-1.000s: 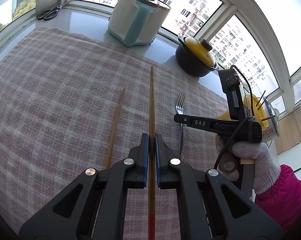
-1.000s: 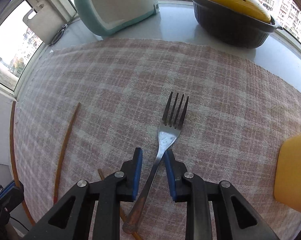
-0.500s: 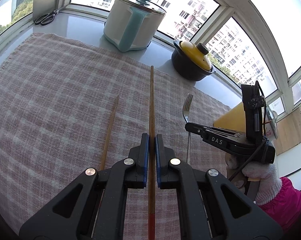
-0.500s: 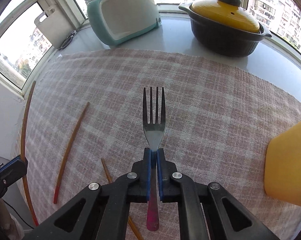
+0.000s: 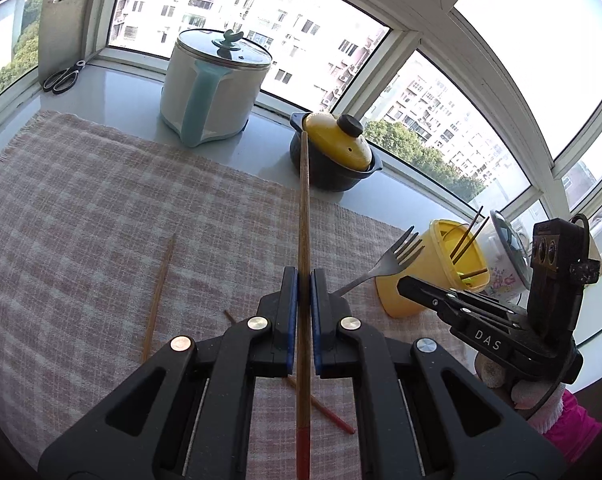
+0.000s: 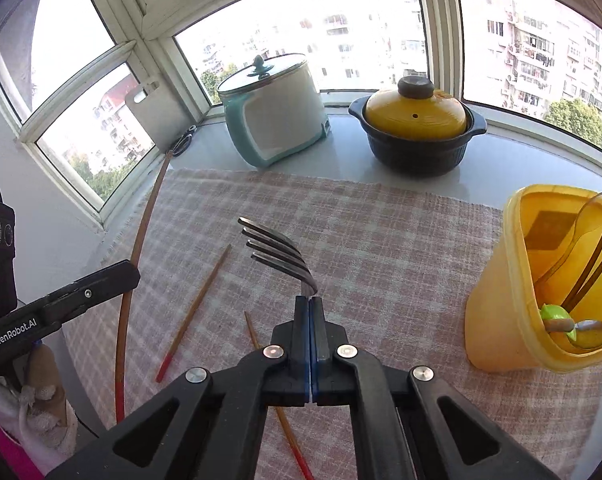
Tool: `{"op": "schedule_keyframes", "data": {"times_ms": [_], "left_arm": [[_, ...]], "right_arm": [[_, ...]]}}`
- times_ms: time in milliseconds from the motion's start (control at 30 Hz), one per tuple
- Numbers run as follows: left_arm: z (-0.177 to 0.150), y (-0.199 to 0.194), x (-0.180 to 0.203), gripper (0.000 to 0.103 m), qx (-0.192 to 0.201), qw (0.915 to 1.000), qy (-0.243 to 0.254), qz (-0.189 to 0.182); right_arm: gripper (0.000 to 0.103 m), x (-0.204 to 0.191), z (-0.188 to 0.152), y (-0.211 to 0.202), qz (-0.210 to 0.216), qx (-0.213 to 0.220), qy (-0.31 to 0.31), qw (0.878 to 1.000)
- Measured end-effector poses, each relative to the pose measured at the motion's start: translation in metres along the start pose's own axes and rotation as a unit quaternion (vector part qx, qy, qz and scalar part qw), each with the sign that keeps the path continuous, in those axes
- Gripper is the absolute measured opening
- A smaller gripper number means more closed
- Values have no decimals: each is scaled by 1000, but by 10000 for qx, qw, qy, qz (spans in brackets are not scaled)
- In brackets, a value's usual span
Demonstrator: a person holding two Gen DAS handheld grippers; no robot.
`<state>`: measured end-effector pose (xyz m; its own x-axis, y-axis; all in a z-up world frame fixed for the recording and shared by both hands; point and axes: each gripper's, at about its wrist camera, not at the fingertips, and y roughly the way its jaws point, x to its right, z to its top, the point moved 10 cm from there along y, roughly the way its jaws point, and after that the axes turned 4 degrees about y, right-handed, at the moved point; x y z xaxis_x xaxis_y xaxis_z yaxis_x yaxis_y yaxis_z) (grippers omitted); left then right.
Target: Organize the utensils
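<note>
My left gripper [image 5: 304, 280] is shut on a long wooden chopstick [image 5: 303, 216] with a red end, held above the checked cloth. In the right wrist view my right gripper [image 6: 310, 305] is shut on a steel fork [image 6: 277, 254], whose tines point up and left, lifted off the cloth. The fork [image 5: 393, 254] also shows in the left wrist view, beside the yellow utensil cup [image 5: 433, 268]. That cup [image 6: 501, 288] stands at the right and holds a spoon and chopsticks. Two loose chopsticks [image 6: 197, 308] [image 6: 279, 408] lie on the cloth.
A white and teal pot [image 6: 273, 112] and a dark casserole with a yellow lid [image 6: 417, 128] stand on the sill behind the cloth [image 6: 381, 240]. Scissors [image 5: 63, 78] and a cutting board [image 5: 61, 28] sit at the far left corner. A flowered bowl [image 5: 505, 252] stands behind the cup.
My right gripper closed on the fork and lifted it off the cloth; the fork has rolled onto its side. Both grippers rose, the left one keeping its chopstick.
</note>
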<state>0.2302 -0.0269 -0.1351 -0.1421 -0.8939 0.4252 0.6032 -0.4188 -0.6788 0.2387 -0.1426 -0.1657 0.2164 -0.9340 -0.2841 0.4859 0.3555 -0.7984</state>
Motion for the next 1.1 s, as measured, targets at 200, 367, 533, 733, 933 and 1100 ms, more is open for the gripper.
{"op": "schedule_keyframes", "data": {"times_ms": [200,367,533,733,933,1100], "left_arm": [[11,2,18,4,171,9998,62,26],[9,5,14,4,174,9998,-78,52],[12,8,23,4,204,9998,-84,-24],[35,19,63,4,367,9988,42,-307],[71,42,122,4,594,9955,328,-667],[94,64,168,4,762,9903,597,-999]], "right_arm": [[0,10,8,-27,7,242,-159,9996],[0,31,-3,-30,92,154,-14,9998],[0,49,-14,-52,156,275,209,9993],[0,81,-18,-87,-134,502,300,9982],[0,118,-26,-116,-344,702,546,9954],[0,145,-36,-130,-489,723,710,9937]]}}
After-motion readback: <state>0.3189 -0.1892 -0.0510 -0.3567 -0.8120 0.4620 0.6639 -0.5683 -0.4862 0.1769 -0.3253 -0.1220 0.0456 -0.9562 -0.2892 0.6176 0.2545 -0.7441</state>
